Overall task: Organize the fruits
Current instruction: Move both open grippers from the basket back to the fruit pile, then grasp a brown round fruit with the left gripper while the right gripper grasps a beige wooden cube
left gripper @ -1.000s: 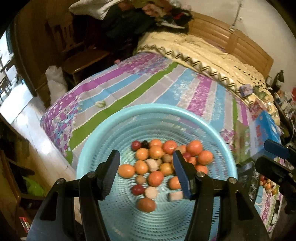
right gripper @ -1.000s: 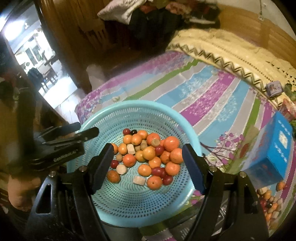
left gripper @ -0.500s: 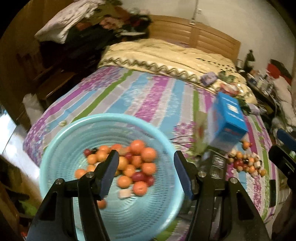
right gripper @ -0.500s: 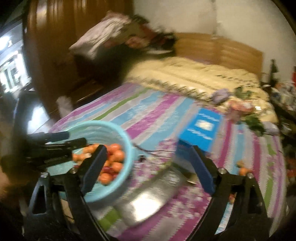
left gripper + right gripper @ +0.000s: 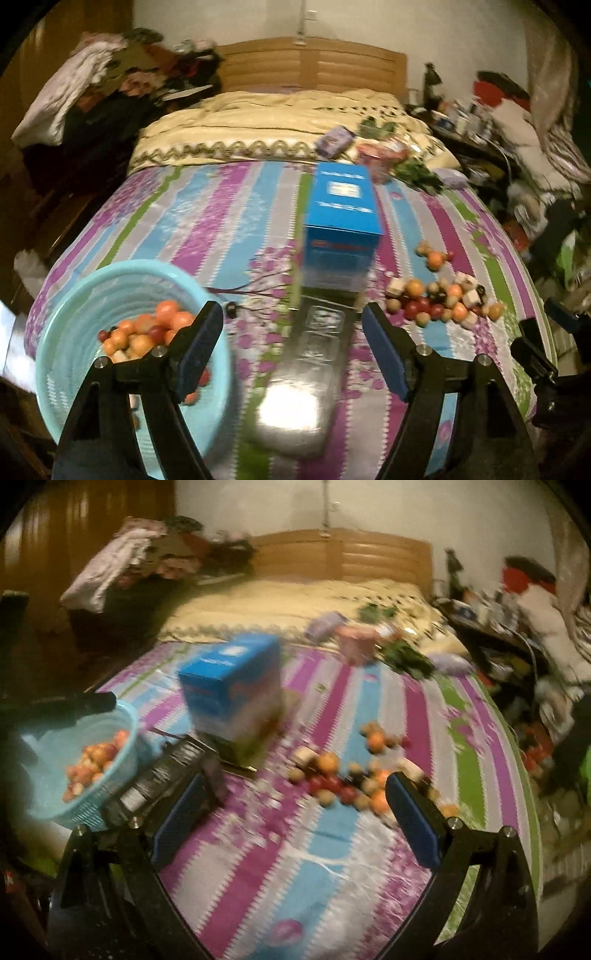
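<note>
Through my left wrist camera, my left claw (image 5: 291,343) hung over the bed with the purple, blue and green striped floral bedspread (image 5: 221,221), its jaws opening with nothing between them. The round light-blue perforated plastic basket (image 5: 74,295) sat at the bed's near left edge, holding a heap of small orange, red and tan fruits (image 5: 147,332). A blue cardboard box (image 5: 341,221) stood upright near the middle of the bedspread, and a scattered pile of loose fruits (image 5: 439,299) lay on the cover to its right, well apart from the basket. A shiny clear plastic package (image 5: 303,387) lay just ahead of my claw. Through my right wrist camera, blurred, my right claw (image 5: 291,816) stood wide apart and empty, its right finger just beside the loose fruits (image 5: 347,779); the basket (image 5: 122,760) sat far left.
</note>
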Tool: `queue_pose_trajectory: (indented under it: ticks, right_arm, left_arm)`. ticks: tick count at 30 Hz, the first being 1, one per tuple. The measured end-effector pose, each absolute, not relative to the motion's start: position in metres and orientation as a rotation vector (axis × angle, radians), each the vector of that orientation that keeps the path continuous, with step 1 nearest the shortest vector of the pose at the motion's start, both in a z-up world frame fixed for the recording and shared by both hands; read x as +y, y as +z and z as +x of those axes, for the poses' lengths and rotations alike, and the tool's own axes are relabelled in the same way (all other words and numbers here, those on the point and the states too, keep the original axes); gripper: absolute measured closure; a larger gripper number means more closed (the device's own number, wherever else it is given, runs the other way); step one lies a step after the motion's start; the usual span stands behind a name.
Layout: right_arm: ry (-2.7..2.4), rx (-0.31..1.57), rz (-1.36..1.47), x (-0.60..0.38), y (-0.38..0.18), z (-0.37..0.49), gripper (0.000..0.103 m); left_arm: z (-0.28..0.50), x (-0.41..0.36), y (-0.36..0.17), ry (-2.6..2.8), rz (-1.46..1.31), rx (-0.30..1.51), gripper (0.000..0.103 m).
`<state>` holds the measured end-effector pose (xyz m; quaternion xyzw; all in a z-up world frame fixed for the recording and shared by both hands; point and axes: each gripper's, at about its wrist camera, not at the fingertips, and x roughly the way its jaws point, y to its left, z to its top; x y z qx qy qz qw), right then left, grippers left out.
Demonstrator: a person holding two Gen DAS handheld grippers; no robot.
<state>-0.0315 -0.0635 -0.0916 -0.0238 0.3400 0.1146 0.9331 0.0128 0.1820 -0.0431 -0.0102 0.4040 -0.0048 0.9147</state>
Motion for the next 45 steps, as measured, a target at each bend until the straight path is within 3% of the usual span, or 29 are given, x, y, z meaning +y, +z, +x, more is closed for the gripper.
queue_pose_trajectory:
  ticks: [10,18,19,21,24,26,29,43,45]
  right_arm:
    - [0.083,0.780,0.036,-0.148,-0.134,-0.048,0.005]
    - [0.081,0.864,0.079,-0.177,-0.172,-0.051,0.006]
    - [0.086,0.867,0.084,-0.181,-0.176,-0.052,0.006]
    - [0.092,0.872,0.098,-0.186,-0.182,-0.052,0.006]
    - [0.093,0.891,0.113,-0.192,-0.190,-0.049,0.006]
    - [0.097,0.900,0.121,-0.195,-0.194,-0.048,0.008]
    - [0.104,0.908,0.124,-0.201,-0.201,-0.045,0.013]
    - [0.123,0.945,0.156,-0.208,-0.227,-0.021,0.014]
    - [0.126,0.942,0.169,-0.210,-0.228,-0.017,0.019]
  left_arm:
    - [0.014,0.090,-0.076,-0.204,0.026,0.838,0.018]
    - [0.028,0.039,-0.159,-0.357,-0.062,0.945,0.018]
    - [0.034,0.034,-0.172,-0.360,-0.066,0.947,0.020]
    - [0.046,0.027,-0.189,-0.367,-0.079,0.953,0.039]
    - [0.073,0.021,-0.222,-0.378,-0.158,1.013,0.058]
    - [0.084,0.016,-0.238,-0.382,-0.179,1.040,0.064]
    - [0.096,0.005,-0.252,-0.403,-0.188,1.047,0.065]
    - [0.121,-0.010,-0.266,-0.381,-0.152,0.985,0.065]
    - [0.120,-0.009,-0.264,-0.378,-0.145,0.978,0.076]
